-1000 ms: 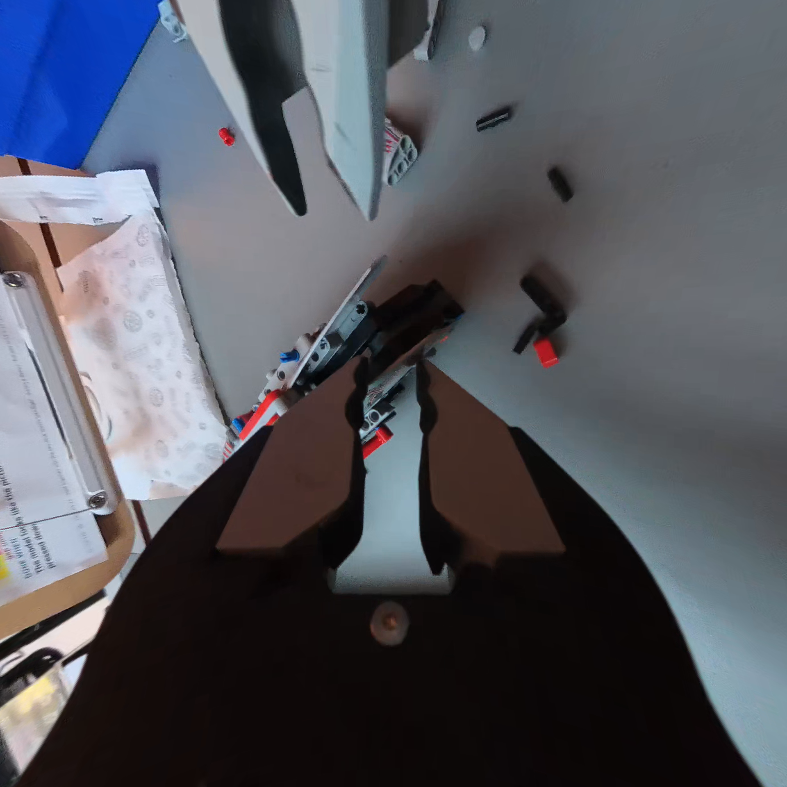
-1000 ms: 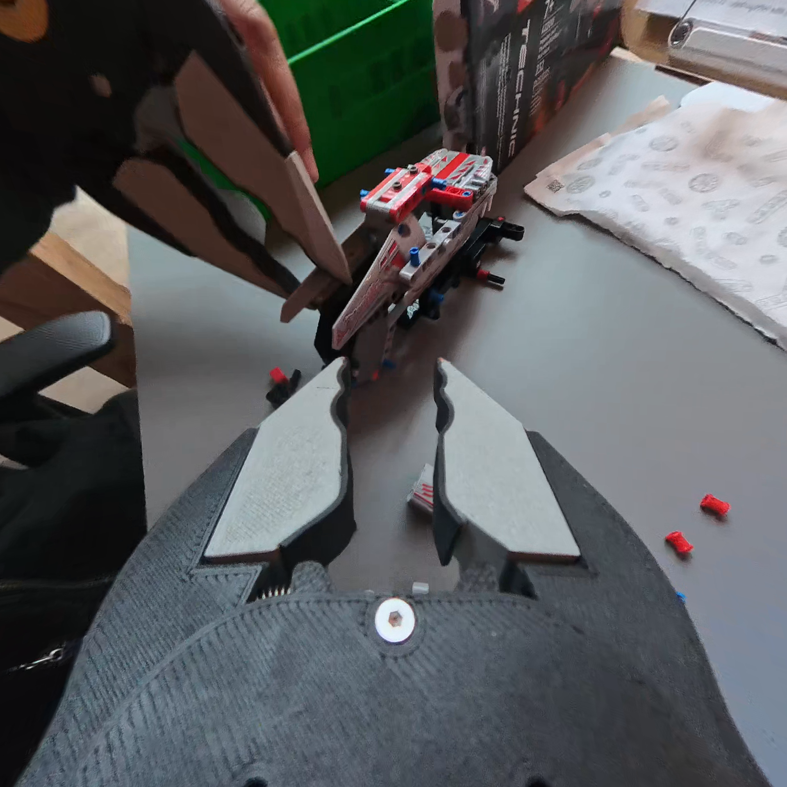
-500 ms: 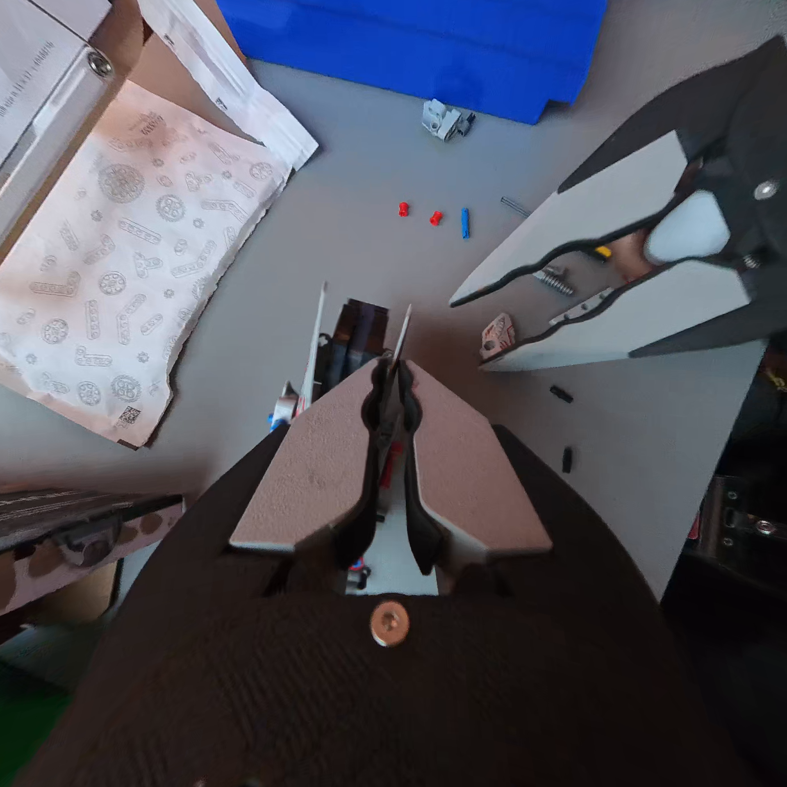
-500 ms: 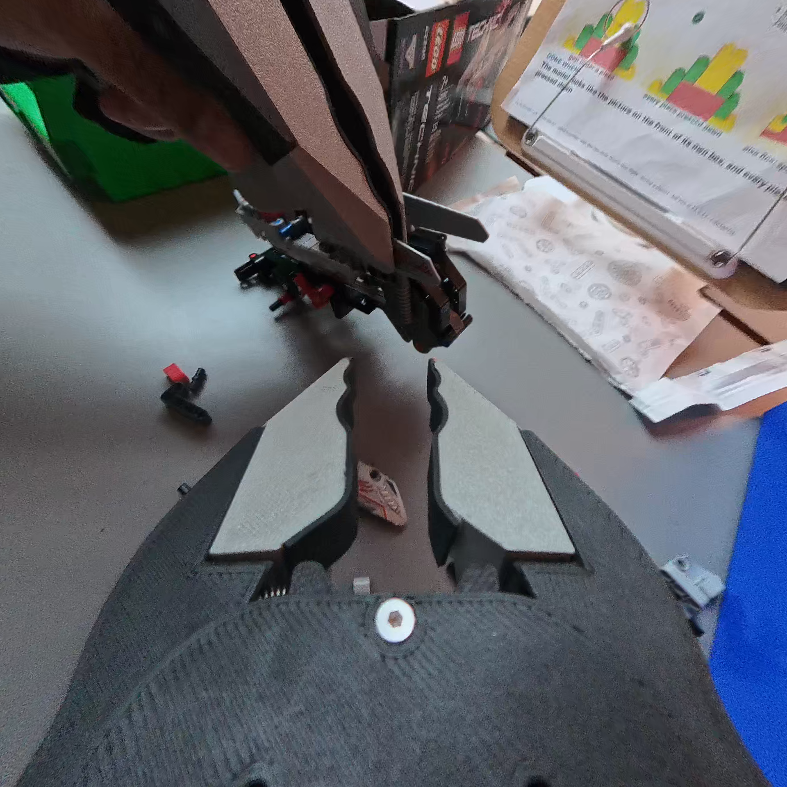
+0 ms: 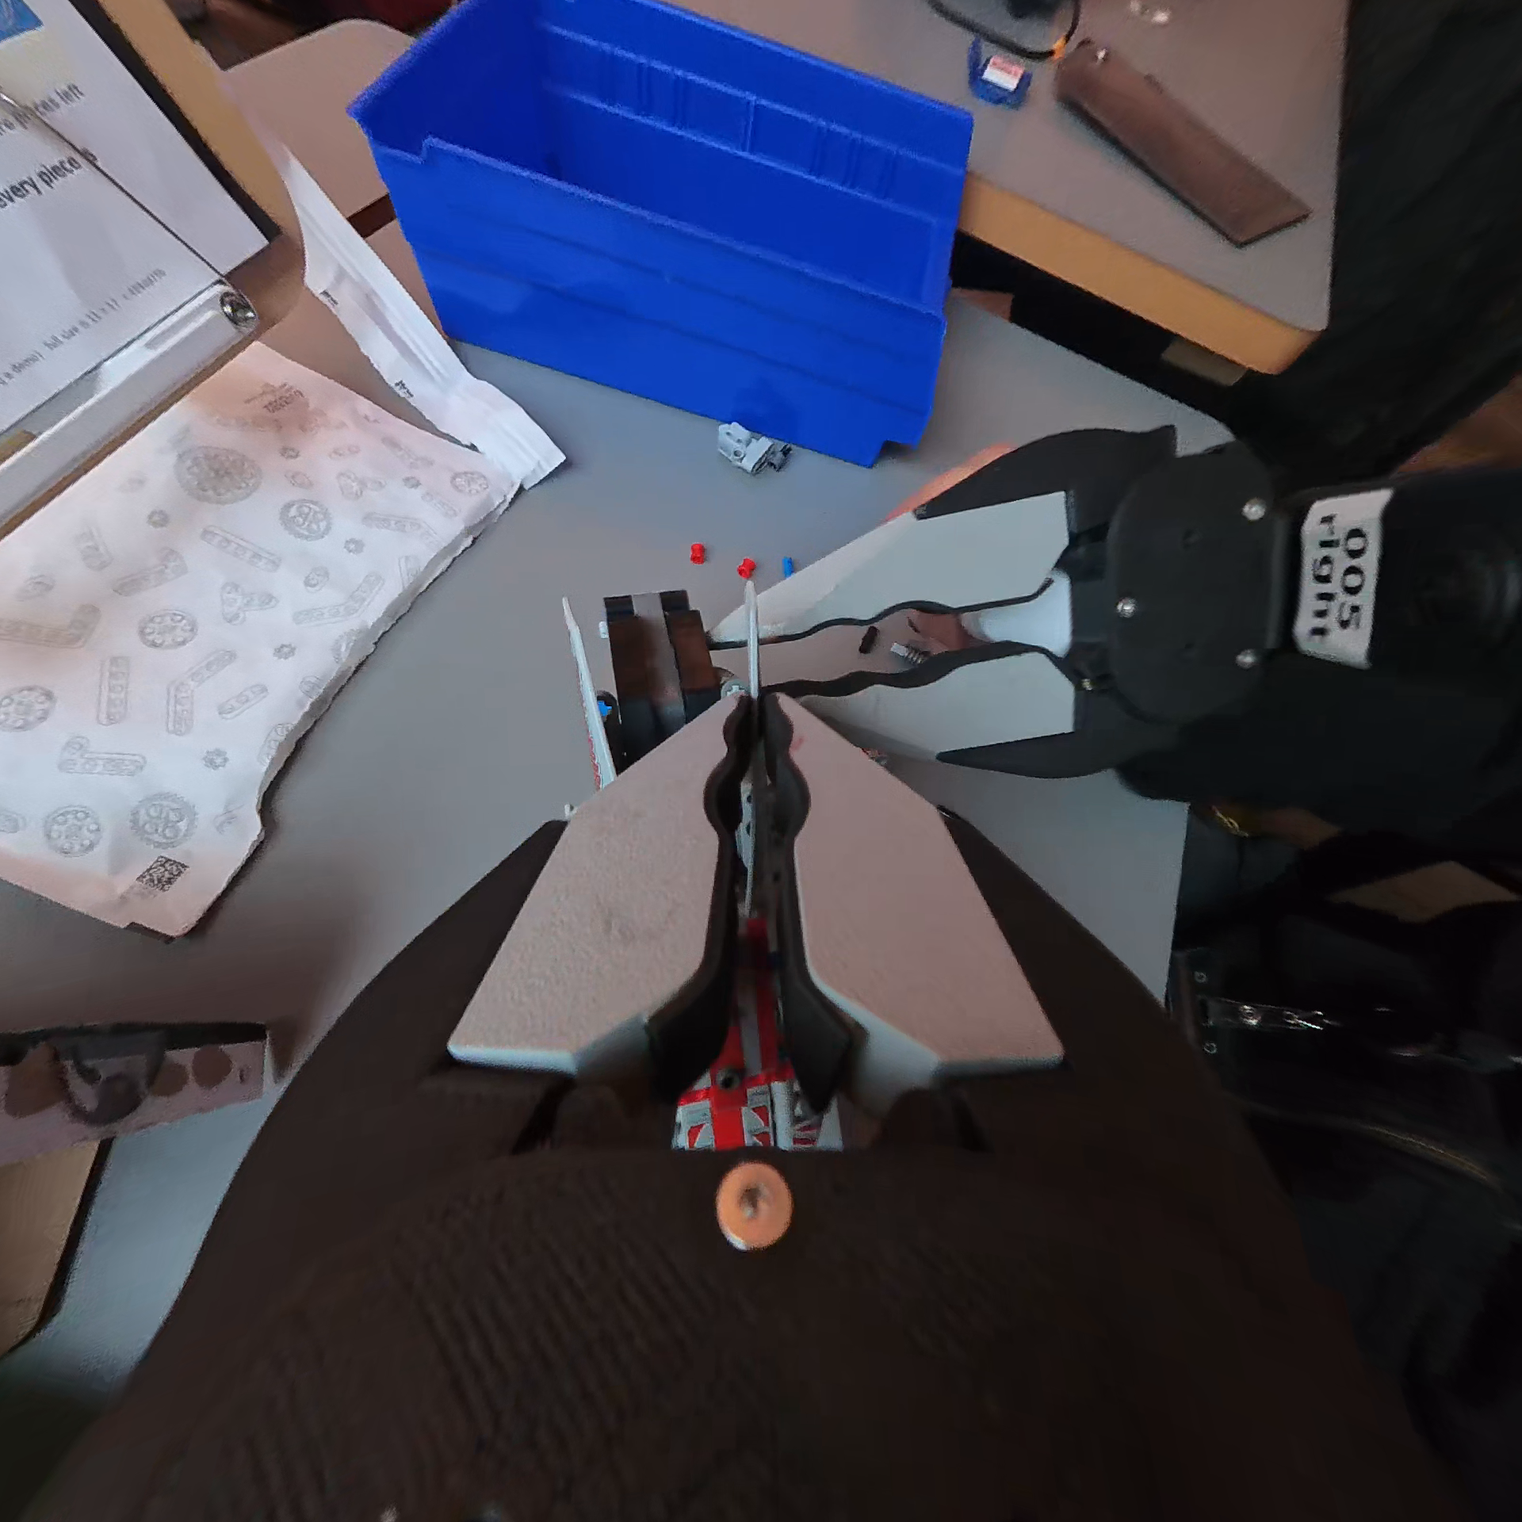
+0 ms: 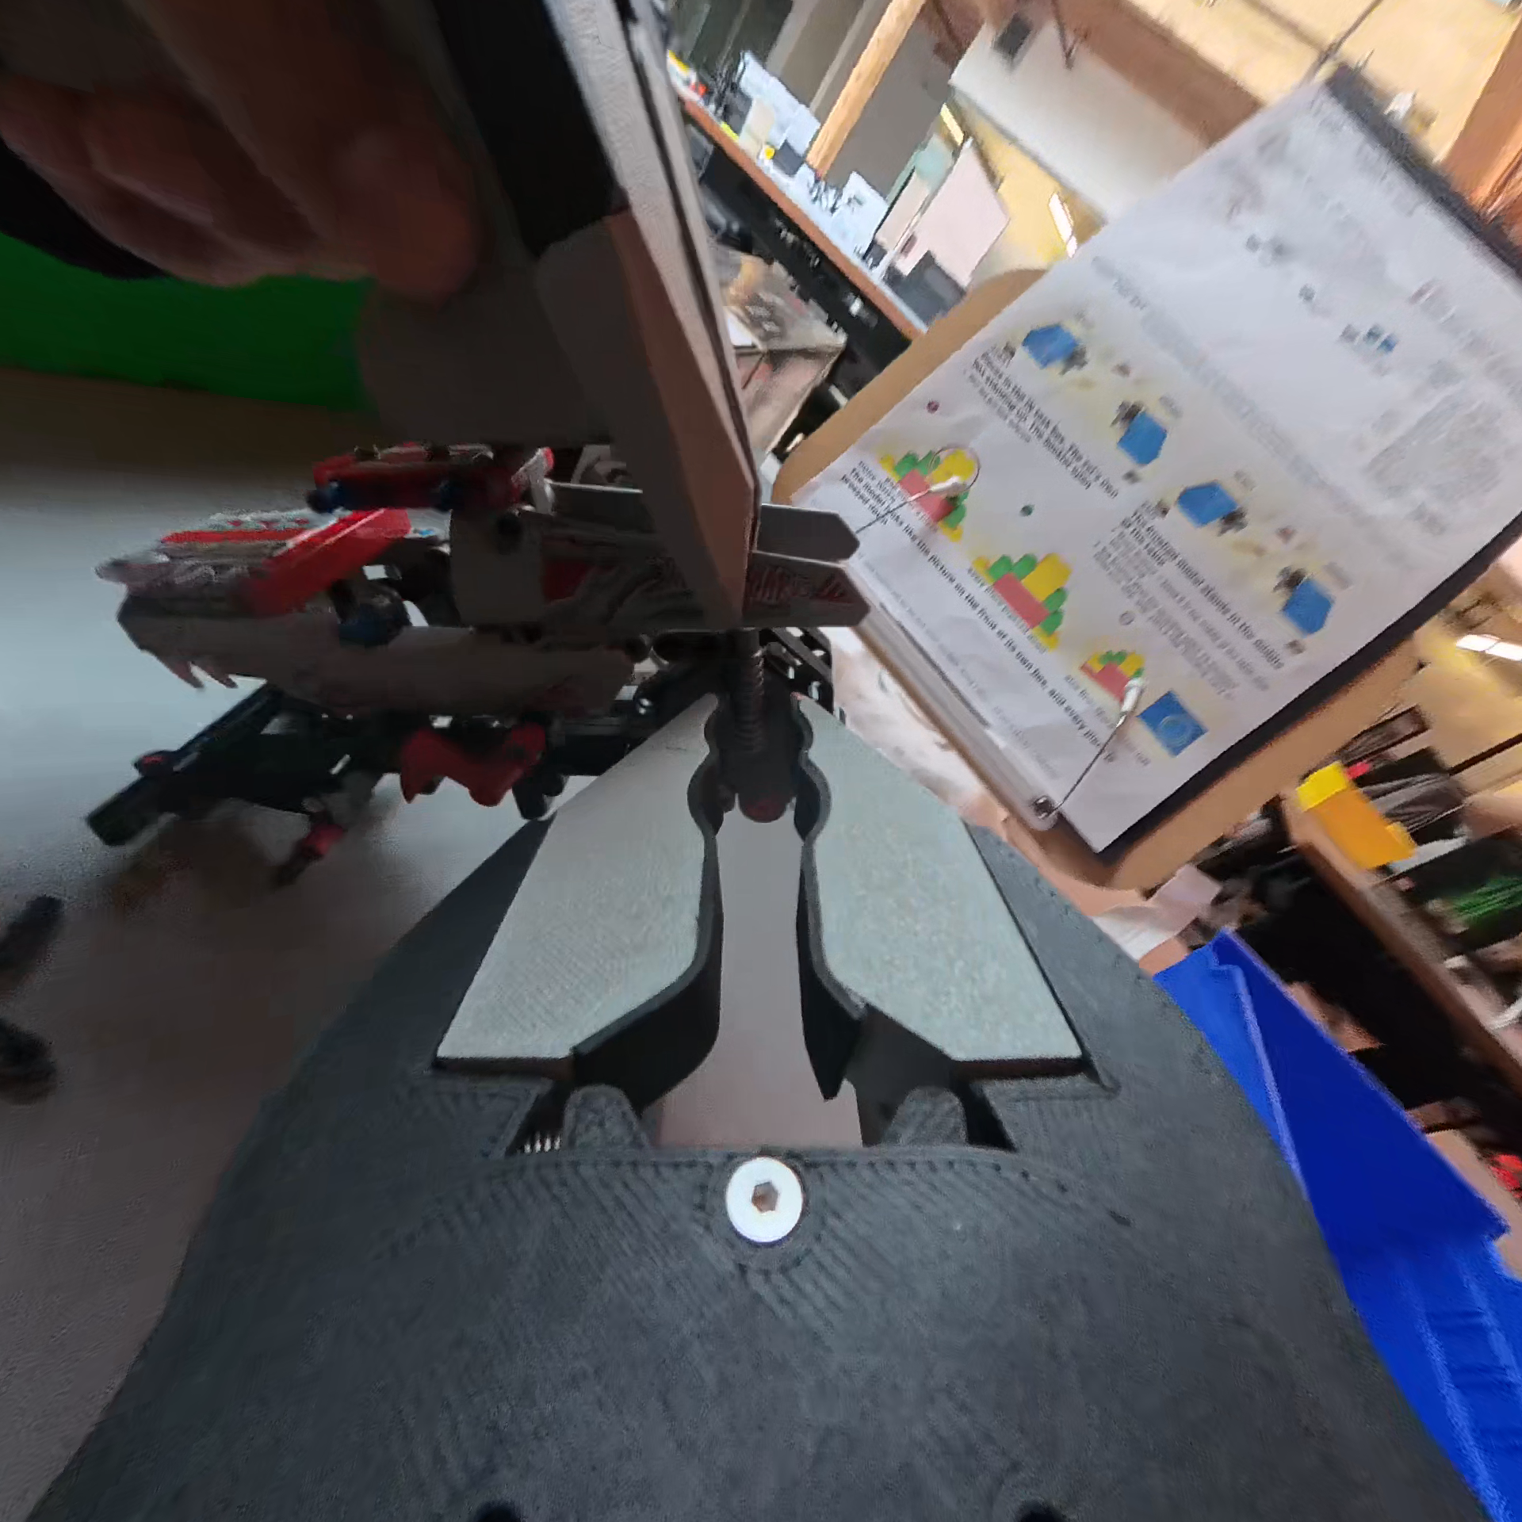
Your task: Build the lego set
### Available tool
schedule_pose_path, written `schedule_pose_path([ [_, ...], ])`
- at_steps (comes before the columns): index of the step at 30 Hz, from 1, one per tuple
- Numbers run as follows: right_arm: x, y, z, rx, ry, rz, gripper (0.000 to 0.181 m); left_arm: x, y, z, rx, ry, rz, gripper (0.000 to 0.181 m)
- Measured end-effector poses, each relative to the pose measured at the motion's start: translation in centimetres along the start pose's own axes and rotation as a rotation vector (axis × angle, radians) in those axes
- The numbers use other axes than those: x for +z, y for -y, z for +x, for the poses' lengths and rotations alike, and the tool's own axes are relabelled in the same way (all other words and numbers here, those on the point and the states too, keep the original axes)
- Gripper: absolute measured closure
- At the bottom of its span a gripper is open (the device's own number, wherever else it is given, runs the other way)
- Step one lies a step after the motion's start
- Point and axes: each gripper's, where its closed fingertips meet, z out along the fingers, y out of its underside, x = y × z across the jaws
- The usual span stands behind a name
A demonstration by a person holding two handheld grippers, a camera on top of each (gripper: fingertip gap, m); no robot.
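Holding: left gripper (image 5: 753,700) is pinching its tips on a thin white panel of the lego model (image 5: 651,667), fingers nearly together with only the panel's edge between them.
Closing: right gripper (image 6: 753,741) is sitting with a narrow gap at the tips, clasping a small coiled spring piece (image 6: 745,700) with a red end under the model; whether the spring is part of the model, I cannot tell.
Model look: lego model is showing white panels with red patterning, red beams on top, blue pins along the side, and a black frame beneath.
Model place: it is being held just above the grey surface (image 5: 412,782), between both grippers, near the blue bin (image 5: 675,247).
Model axis: in the left wrist view its long axis is running away from the camera, two pointed white fins and black blocks facing toward the blue bin; in the right wrist view it is lying side-on, fins pointing right toward the clipboard (image 6: 1153,511).
Loose pieces: two red pins (image 5: 698,553) and one blue pin (image 5: 787,565) are lying near the model; one grey connector (image 5: 745,449) is lying just beside the bin.
Paper: one printed paper bag (image 5: 189,609) is lying flat left of the model, and one white pouch (image 5: 395,329) is lying beside it.
Bins: one blue, and a green one (image 6: 165,329) is showing behind the left gripper.
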Motion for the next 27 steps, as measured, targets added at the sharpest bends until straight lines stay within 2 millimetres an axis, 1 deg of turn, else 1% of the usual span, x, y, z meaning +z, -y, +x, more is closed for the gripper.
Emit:
schedule_pose_path([
  [2, 0.0, 0.3, -0.1, -0.049, -0.018, 0.029, 0.172, -0.4, 0.0, 0.1, 0.010, -0.020, 0.019, 0.181],
  [3, -0.1, 0.6, -0.3, -0.072, -0.020, 0.043, 0.169, -0.6, 0.0, 0.2, 0.023, -0.028, 0.030, 0.181],
  [6, -0.3, 1.3, -0.2, -0.108, -0.048, 0.066, 0.172, -1.1, 0.0, 0.5, 0.026, -0.084, 0.061, 0.181],
  [9, -0.3, 2.1, 0.0, -0.167, -0.091, 0.098, 0.174, -1.7, 0.4, 0.5, -0.071, -0.162, 0.110, 0.180],
  [11, -0.3, 2.9, 0.2, -0.231, -0.146, 0.108, 0.179, -1.7, 0.8, 0.5, -0.143, -0.204, 0.144, 0.180],
  [13, -0.1, 3.1, 0.4, -0.258, -0.170, 0.104, 0.178, -1.9, 1.0, 0.3, -0.158, -0.196, 0.173, 0.180],
  [15, 0.0, 3.2, 0.4, -0.239, -0.148, 0.108, 0.178, -2.0, 1.1, 0.2, -0.168, -0.206, 0.190, 0.180],
  [17, 0.2, 3.2, 0.3, -0.271, -0.132, 0.092, 0.178, -2.2, 1.1, 0.0, -0.176, -0.192, 0.209, 0.180],
  [20, 1.2, 2.3, 0.4, -0.292, -0.104, 0.002, 0.178, -1.8, 1.0, -1.2, -0.102, -0.041, 0.202, 0.180],
  [25, 1.9, 0.6, 0.1, -0.234, -0.043, -0.063, 0.179, -0.9, 0.5, -2.2, -0.058, 0.046, 0.150, 0.181],
  [26, 2.3, -0.9, 0.2, -0.226, -0.032, -0.137, 0.177, -0.7, 0.5, -2.5, -0.045, 0.072, 0.134, 0.181],
  [27, 2.7, -3.8, 0.2, -0.210, -0.001, -0.268, 0.178, -1.4, 1.4, -2.7, -0.041, 0.085, 0.182, 0.181],
])
